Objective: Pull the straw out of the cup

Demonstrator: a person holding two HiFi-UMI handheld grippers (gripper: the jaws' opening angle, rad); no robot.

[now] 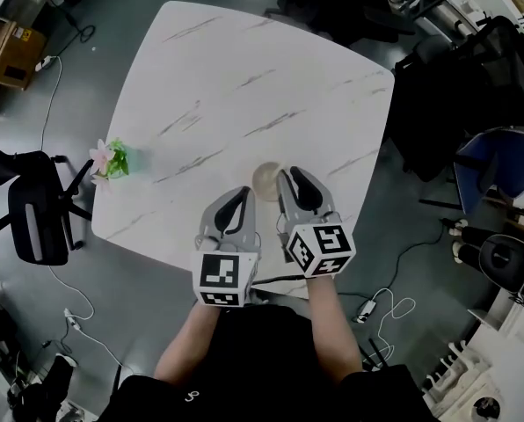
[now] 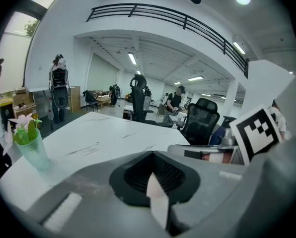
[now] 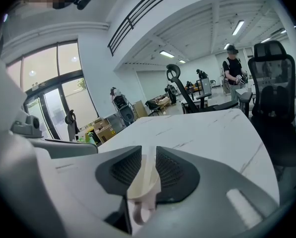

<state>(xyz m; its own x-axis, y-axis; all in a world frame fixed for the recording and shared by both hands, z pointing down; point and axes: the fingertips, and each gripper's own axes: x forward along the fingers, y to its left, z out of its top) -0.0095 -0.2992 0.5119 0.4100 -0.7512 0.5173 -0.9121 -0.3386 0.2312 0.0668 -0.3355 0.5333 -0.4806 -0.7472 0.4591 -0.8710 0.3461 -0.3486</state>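
A round cream cup (image 1: 265, 180) is on the white marble table (image 1: 244, 86) near its front edge, right against my right gripper (image 1: 290, 176). In the right gripper view that gripper (image 3: 148, 175) is shut on a cream piece of the cup (image 3: 144, 182), with a small loop hanging below the pads. My left gripper (image 1: 240, 197) is just left of the cup. In the left gripper view its jaws (image 2: 155, 182) are shut on a thin white strip (image 2: 157, 200) that looks like the straw. The straw cannot be made out in the head view.
A green cup of pink flowers (image 1: 112, 159) (image 2: 30, 144) stands at the table's left edge. A black office chair (image 1: 35, 211) is on the floor to the left, more chairs (image 2: 200, 119) (image 3: 271, 78) beyond the far edge. Cables (image 1: 381, 310) trail on the floor.
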